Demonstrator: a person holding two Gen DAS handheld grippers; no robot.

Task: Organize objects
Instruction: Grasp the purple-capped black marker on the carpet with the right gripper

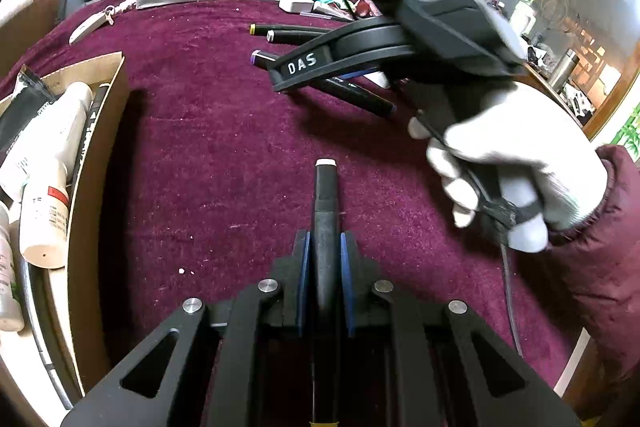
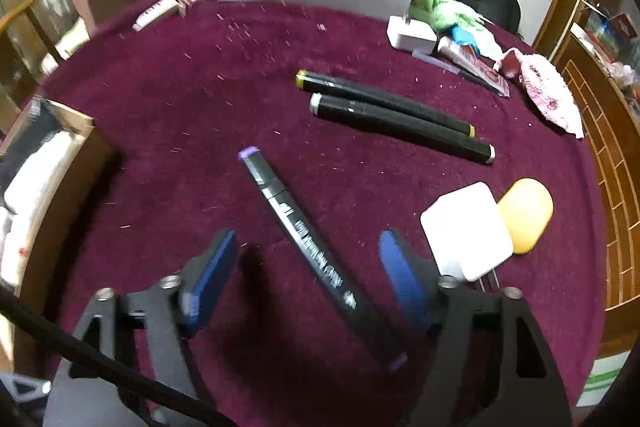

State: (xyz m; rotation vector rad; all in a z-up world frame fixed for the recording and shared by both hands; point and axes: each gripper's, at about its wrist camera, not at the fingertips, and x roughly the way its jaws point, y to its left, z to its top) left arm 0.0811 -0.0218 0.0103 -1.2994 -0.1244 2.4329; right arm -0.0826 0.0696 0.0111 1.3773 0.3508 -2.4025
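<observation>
Box [image 1: 96, 163] of tubes at left. Left gripper [image 1: 325, 259] clamped on a black marker [image 1: 326, 203] above the maroon cloth [image 1: 208, 131]. Right gripper [image 2: 308, 267] parted, straddling the purple-capped marker [image 2: 296, 223] without touching. Two more markers [image 2: 392, 115] beyond.

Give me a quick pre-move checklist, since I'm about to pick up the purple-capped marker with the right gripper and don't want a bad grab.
1. Right gripper open around the target: ok, jaws apart, pads not touching it.
2. Black marker with purple caps lying between the blue pads: ok, but it runs diagonally across the gap.
3. Left gripper secure on its black marker with a white end: ok, clamped.
4. White square block beside the right finger: not ok, very close.
5. Brown cardboard box has room: cannot tell, already holding white tubes.
</observation>
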